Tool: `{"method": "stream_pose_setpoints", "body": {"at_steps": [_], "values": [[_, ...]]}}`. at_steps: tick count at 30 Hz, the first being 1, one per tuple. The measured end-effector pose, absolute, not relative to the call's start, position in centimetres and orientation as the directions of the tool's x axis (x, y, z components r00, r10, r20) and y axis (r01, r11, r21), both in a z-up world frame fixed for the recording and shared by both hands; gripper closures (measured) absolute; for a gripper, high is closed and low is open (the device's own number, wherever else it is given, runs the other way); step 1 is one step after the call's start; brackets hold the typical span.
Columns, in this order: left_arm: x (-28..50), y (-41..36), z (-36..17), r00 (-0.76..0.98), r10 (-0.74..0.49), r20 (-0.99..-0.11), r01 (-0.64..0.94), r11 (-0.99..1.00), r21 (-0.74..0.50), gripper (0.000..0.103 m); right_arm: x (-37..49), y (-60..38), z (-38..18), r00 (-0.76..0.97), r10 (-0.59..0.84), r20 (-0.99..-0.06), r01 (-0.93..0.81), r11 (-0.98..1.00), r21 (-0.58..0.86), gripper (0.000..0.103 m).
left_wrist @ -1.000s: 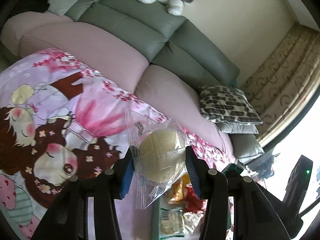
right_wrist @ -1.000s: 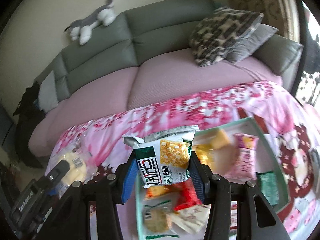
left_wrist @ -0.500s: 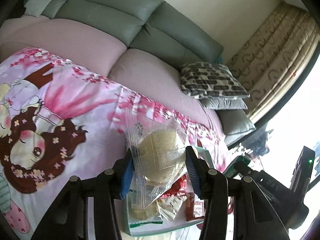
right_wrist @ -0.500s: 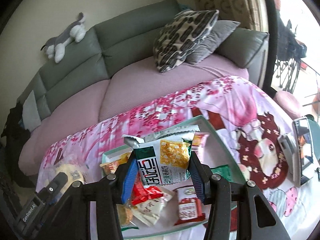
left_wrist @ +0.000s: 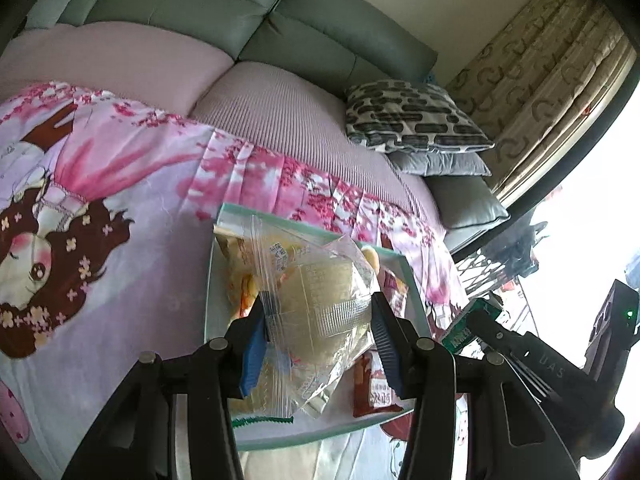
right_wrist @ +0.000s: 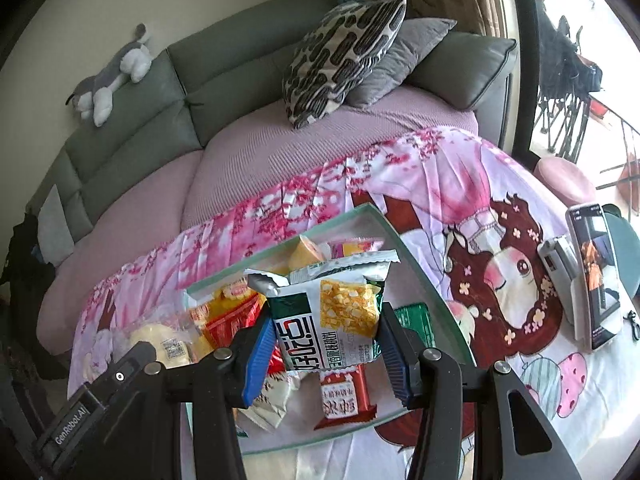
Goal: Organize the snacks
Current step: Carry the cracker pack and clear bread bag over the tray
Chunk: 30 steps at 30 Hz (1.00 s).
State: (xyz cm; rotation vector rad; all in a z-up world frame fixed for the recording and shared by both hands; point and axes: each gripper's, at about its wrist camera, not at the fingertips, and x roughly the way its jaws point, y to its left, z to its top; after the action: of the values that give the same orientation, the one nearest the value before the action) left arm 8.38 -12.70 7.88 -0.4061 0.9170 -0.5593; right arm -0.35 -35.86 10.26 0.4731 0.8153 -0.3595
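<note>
pink cartoon cloth point(right_wrist: 460, 184) under tray point(right_wrist: 432, 280); right claw point(right_wrist: 326, 354) grips upright popcorn packet point(right_wrist: 332, 316), left claw point(left_wrist: 320, 340) grips upright clear-bagged bun point(left_wrist: 324, 304).

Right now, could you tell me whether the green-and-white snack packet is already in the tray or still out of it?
Out: the green-and-white snack packet hangs clamped in the right tongs above the tray.

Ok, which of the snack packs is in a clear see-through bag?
The round pale bun, clamped in the left gripper above the tray. The right gripper holds a printed foil packet.
</note>
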Motion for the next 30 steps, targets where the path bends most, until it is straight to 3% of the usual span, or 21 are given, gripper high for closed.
{"method": "stream_pose_setpoints", "body": {"at_steps": [11,30], "values": [[7.7,-13.0,6.7,0.438,-0.604,-0.666,0.240,0.792,-0.561,0.052,0.6,-35.1,6.4,0.542,-0.067,-0.838,0.468,0.852,0.235,0.051],[8.9,-14.7,3.1,0.381,-0.593,-0.709,0.223,0.804,-0.552,0.051,2.7,-33.9,4.5,0.542,-0.019,-0.840,0.429,0.866,0.258,0.051]]}}
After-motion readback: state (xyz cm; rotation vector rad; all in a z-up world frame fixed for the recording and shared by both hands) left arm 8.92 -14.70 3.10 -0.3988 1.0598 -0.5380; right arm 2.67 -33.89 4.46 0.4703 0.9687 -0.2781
